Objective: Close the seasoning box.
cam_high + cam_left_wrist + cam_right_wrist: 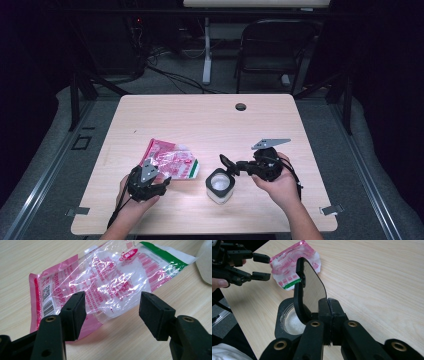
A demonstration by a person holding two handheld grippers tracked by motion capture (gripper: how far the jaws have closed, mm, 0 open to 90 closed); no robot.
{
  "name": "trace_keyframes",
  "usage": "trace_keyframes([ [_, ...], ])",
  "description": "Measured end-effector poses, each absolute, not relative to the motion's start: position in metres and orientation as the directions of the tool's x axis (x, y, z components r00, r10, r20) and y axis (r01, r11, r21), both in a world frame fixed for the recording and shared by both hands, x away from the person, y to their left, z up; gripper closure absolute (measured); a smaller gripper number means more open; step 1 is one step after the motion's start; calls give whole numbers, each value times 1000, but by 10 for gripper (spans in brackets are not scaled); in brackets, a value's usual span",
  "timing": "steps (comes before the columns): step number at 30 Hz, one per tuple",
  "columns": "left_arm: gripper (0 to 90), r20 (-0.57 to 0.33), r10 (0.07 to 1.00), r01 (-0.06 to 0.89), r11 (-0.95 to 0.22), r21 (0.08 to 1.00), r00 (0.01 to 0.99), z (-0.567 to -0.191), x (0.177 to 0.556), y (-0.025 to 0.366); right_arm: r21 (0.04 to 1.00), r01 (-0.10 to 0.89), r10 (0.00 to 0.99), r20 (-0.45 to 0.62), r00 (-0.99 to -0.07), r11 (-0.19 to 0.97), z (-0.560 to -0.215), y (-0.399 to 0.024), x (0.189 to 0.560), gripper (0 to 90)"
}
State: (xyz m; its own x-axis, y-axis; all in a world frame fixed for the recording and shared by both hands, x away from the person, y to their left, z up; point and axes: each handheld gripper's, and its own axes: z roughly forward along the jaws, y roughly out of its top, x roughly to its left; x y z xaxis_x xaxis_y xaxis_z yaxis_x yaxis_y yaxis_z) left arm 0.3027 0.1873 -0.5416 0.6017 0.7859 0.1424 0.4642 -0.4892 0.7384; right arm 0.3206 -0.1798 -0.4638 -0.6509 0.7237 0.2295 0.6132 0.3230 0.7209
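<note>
Fingers (75, 312) of left gripper (161, 186) spread wide, nothing between, poised at near edge of packet (170, 160). Lying flat on table (210, 120), at ten o'clock from jar (220, 186). Right gripper (235, 168) clamped on hinged lid (309, 287), held upright over open jar, white powder inside. Best: keep lid steady, slide one left finger under packet's edge, pinch thin film firmly before lifting.

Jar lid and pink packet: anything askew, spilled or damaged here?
No spill shows. The jar stands upright with its hinged lid tipped up, pinched by the right gripper. The pink packet lies flat but crinkled, its near edge between the open left gripper jaws.
</note>
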Motion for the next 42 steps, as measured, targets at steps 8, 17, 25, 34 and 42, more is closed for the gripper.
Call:
trace_keyframes([
  [8, 386, 138, 784, 469, -491, 734, 605, -542, 303, 187, 708, 612, 713, 220, -666, 353, -468, -174, 320, 892],
  [17, 386, 138, 786, 470, -490, 734, 603, -542, 303, 188, 695, 617, 708, 220, -671, 369, -475, -167, 321, 884],
  [25, 385, 139, 784, 469, -491, 734, 604, -542, 303, 187, 681, 619, 702, 213, -679, 392, -480, -162, 321, 882],
  [34, 385, 138, 785, 470, -490, 734, 604, -542, 303, 188, 668, 625, 699, 216, -682, 404, -485, -158, 321, 878],
  [42, 385, 137, 785, 470, -490, 734, 604, -542, 304, 188, 670, 626, 701, 217, -679, 399, -485, -159, 321, 860],
])
